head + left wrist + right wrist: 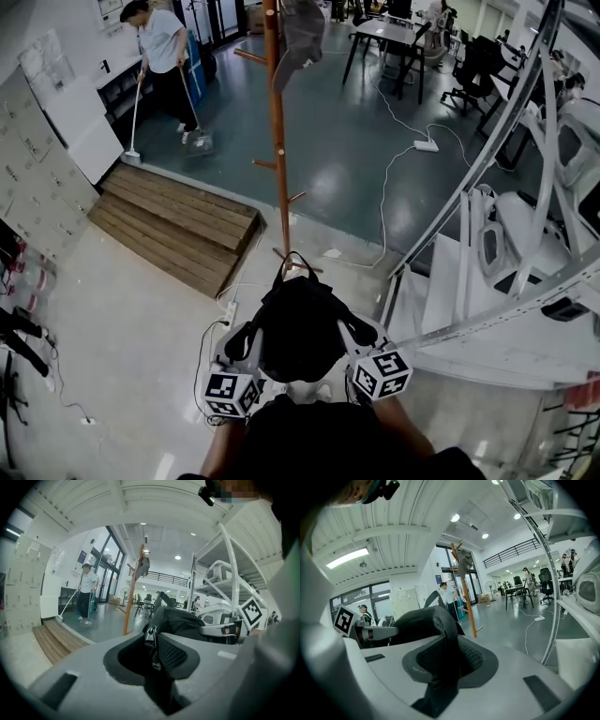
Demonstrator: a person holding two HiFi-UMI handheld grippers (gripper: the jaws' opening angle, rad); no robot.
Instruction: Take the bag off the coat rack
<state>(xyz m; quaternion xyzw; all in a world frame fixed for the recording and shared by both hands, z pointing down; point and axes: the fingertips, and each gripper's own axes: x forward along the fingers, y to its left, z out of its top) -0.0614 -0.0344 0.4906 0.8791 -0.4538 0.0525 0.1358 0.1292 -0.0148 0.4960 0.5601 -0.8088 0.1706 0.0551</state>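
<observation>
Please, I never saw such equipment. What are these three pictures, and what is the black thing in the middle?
No robot: a person holds a clamping tool in each hand. One picture comes from a camera on the person's head, looking down; the other two from cameras on the tools. The left gripper and right gripper are both shut on a black bag, held between them, clear of the wooden coat rack standing ahead. A grey garment hangs near its top.

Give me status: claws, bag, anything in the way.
Left claw shut on bag. Right claw shut on bag too. Bag off rack, held between both. Rack just ahead; shelving close on right.
</observation>
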